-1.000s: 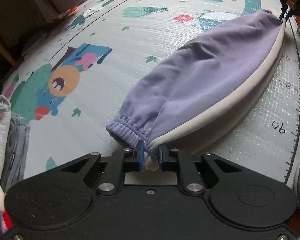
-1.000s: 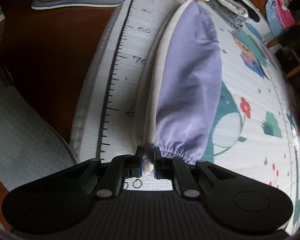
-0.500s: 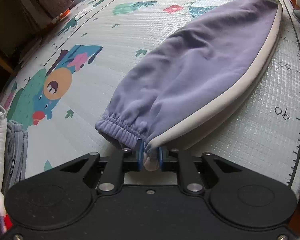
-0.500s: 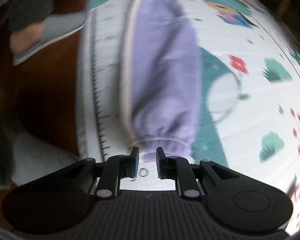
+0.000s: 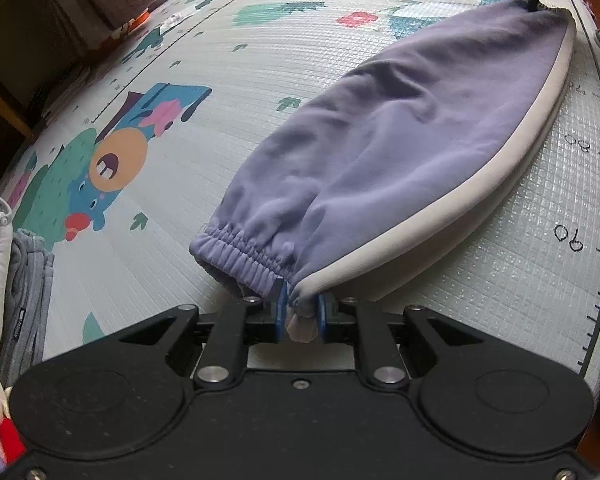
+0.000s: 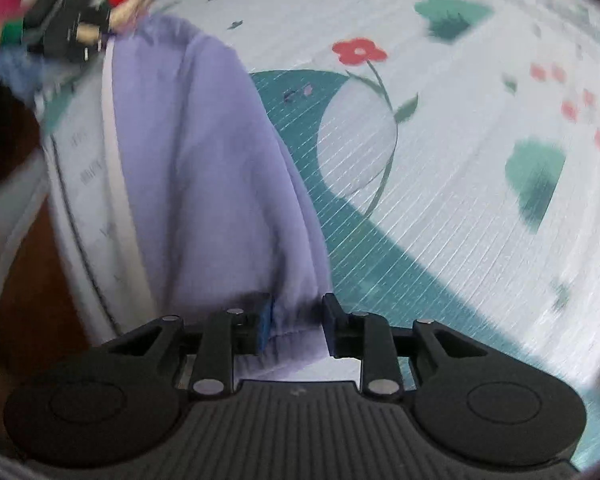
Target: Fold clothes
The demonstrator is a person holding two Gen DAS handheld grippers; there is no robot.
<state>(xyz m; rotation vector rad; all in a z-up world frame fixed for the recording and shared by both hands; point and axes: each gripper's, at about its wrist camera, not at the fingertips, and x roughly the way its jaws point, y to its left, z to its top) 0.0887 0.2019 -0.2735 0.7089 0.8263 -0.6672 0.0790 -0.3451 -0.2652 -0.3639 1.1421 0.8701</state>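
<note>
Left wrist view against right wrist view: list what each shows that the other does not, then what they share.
Only the left wrist view: the left tool shut on the purple trousers at a cuff corner, and folded clothes at the left edge. Only the right wrist view: the right tool open with the trousers' other end between its fingers, and a red flower print. Both: the trousers lying on the play mat.

The garment point(image 5: 400, 160) was lavender-purple with a pale cream stripe along its long edge. The play mat point(image 5: 220, 60) under it was pale grey-white, printed with teal shapes, red flowers, a blue-and-orange cartoon animal and a black ruler scale along one edge. The left tongs point(image 5: 299, 312) and right tongs point(image 6: 296, 322) were black with blue pads. Folded grey and white clothes point(image 5: 16, 280) lay at the mat's edge.
</note>
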